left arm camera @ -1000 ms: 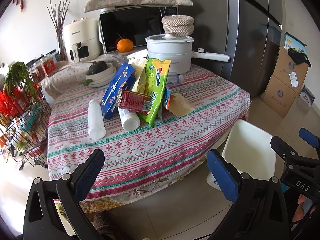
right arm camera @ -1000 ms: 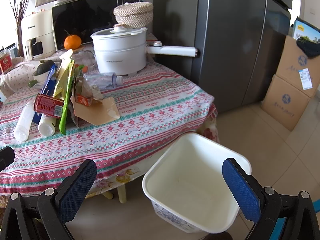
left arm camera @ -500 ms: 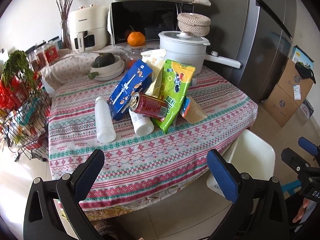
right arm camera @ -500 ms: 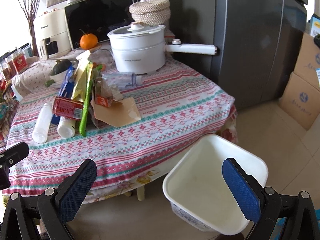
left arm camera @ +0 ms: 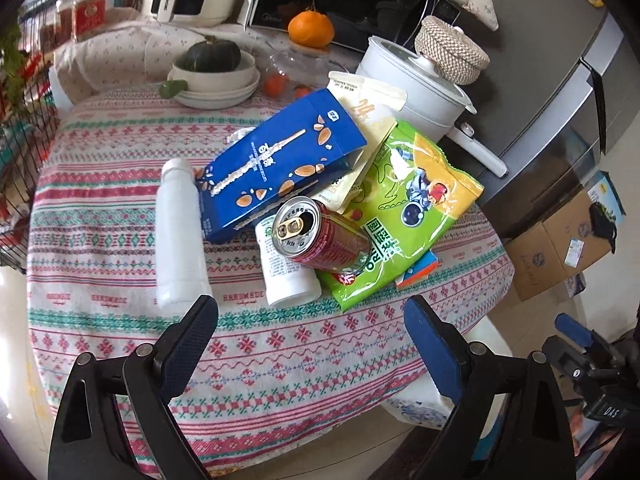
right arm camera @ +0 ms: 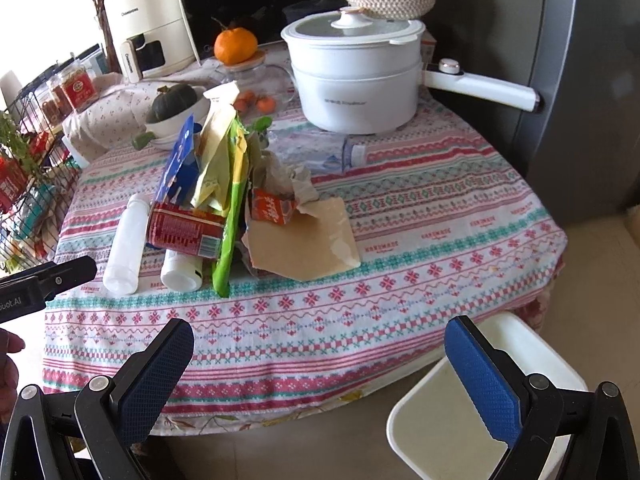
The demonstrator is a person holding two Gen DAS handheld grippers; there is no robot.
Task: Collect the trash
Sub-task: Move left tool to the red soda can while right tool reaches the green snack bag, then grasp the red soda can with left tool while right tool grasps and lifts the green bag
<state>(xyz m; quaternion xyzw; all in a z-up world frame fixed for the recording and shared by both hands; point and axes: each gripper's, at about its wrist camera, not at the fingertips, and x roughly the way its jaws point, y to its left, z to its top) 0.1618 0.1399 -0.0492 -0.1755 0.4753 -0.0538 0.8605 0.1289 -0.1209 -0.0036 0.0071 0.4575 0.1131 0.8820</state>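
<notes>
On the surface (left arm camera: pixel 280 360), at twelve o'clock: our trash heap.
Opened red can (left arm camera: pixel 320 236) tops wrappers; left gripper (left arm camera: pixel 312 328) and right gripper (right arm camera: pixel 320 344) jaws wide, empty.

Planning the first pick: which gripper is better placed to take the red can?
Left. The left gripper, open, points at the red can; the right gripper sits nearer the white bin.
</notes>
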